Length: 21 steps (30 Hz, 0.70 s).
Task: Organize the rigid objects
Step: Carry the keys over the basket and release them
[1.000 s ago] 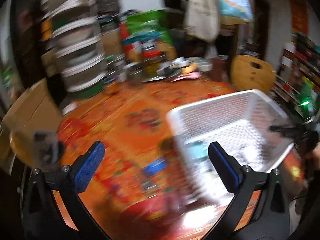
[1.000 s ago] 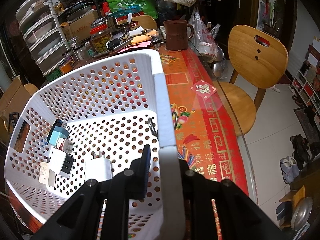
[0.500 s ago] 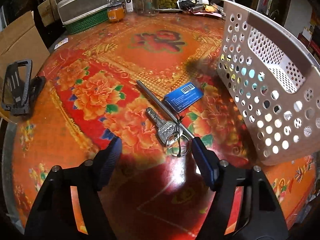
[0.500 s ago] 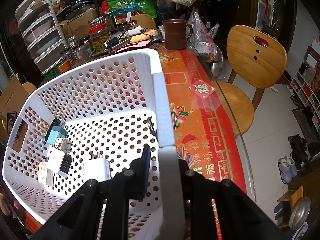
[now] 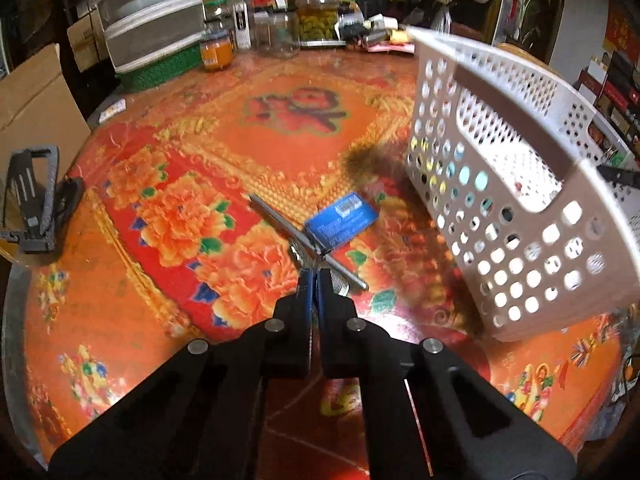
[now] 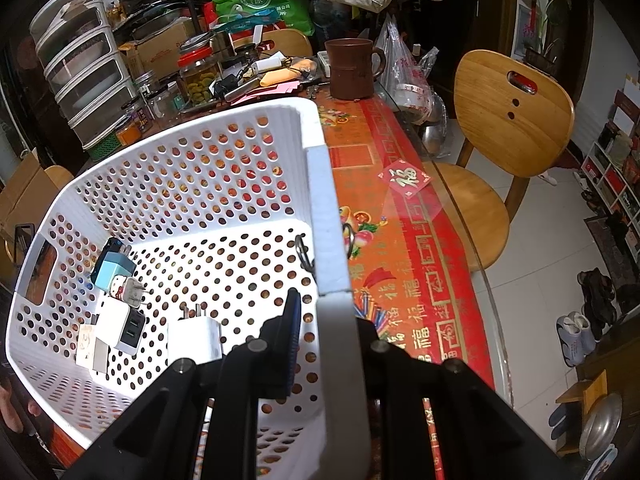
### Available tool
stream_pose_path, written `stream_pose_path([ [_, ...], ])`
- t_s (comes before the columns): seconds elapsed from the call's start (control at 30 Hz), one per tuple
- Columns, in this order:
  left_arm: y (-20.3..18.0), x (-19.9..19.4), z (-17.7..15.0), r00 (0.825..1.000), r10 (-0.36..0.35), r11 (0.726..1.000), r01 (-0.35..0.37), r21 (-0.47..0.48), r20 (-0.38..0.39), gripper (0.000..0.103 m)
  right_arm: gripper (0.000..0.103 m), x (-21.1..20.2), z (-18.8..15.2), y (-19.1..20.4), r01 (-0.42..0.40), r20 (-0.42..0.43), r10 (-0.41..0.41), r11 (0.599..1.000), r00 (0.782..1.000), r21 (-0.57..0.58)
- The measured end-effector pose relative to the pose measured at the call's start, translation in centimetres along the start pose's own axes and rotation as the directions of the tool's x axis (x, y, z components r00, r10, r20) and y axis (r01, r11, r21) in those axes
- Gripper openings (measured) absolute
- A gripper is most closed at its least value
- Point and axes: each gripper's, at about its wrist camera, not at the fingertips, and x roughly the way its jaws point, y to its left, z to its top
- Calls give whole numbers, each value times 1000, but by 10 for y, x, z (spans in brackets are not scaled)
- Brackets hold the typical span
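Observation:
A silver key (image 5: 297, 255) with a wire ring lies on the orange flowered tablecloth, against a thin metal rod (image 5: 280, 224) and a blue card (image 5: 342, 220). My left gripper (image 5: 314, 280) is down on the cloth with its blue pads shut on the key; the blade is hidden between them. To the right stands the white perforated basket (image 5: 520, 200), tilted. My right gripper (image 6: 326, 320) is shut on the basket's rim (image 6: 324, 216), one pad inside and the other outside the wall. Several plug chargers (image 6: 120, 312) lie on the basket floor.
A black folding stand (image 5: 32, 200) sits at the table's left edge by a cardboard box (image 5: 36, 112). Stacked drawers (image 5: 152, 12), jars (image 5: 316, 20) and clutter fill the far side. A brown mug (image 6: 352, 68) and a wooden chair (image 6: 508, 128) are to the right.
My left gripper came down to the cloth and its jaws went from wide open to shut over the key. The right gripper and the basket have not moved.

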Motion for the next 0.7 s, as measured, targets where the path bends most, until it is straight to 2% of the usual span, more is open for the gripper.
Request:
stream_pose_path([
  [0.27,11,-43,13,996,-11,1000,14,-23,94,1,15,0,0,0,0,0,0,1000,1000,0],
  [0.5,20,-83,31,982,-25,999,33,-38,188,1,15,0,0,0,-1,0,1,1000,1000,1],
  [0.7,21,-106,45,974,-12,999,20,-33,226,1,15,0,0,0,0,0,0,1000,1000,1],
])
